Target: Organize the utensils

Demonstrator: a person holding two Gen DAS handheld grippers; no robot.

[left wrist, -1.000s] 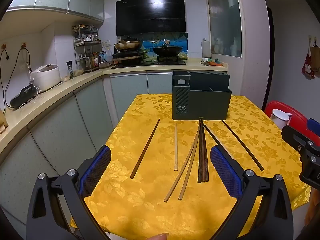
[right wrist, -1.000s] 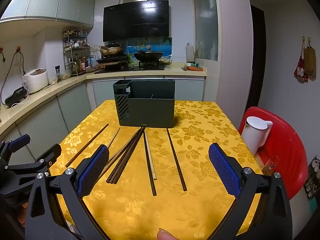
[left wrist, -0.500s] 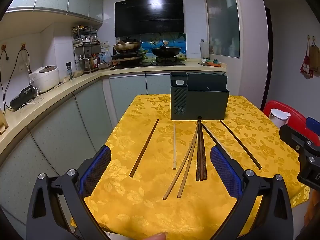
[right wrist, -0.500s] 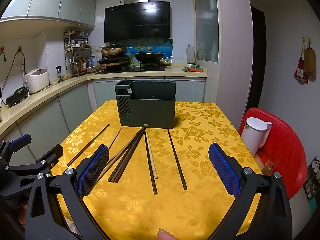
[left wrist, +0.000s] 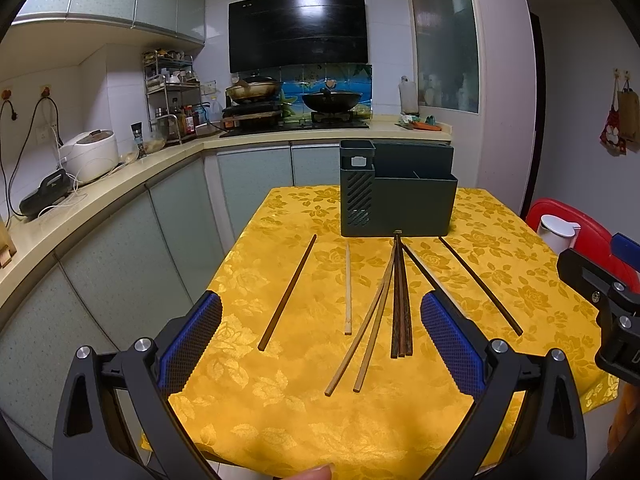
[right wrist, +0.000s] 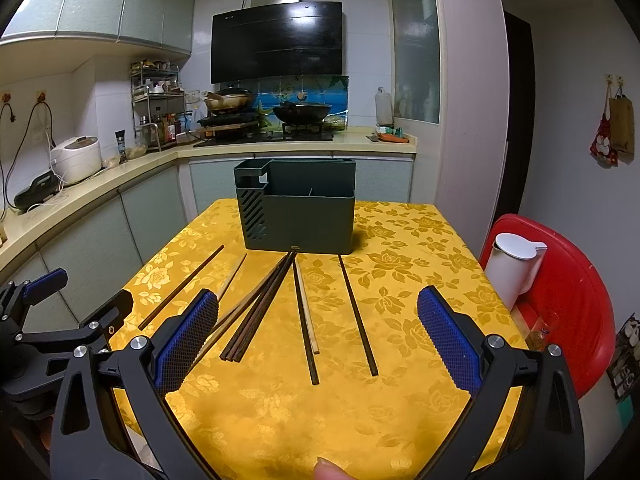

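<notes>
Wooden chopsticks [left wrist: 400,300] fan across the yellow worktop [left wrist: 280,412] mid-frame, below the dark green holder [left wrist: 412,204]. Both the left gripper [left wrist: 320,344] and right gripper [right wrist: 318,340] hover spread and empty (nothing held). Thin sticks could roll or snag neighbours in the crowded bundle.

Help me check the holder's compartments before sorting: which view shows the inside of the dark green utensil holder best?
The right wrist view: the utensil holder shows its open top and an inner divider. The left wrist view shows it more from the front, with little interior visible.
</notes>
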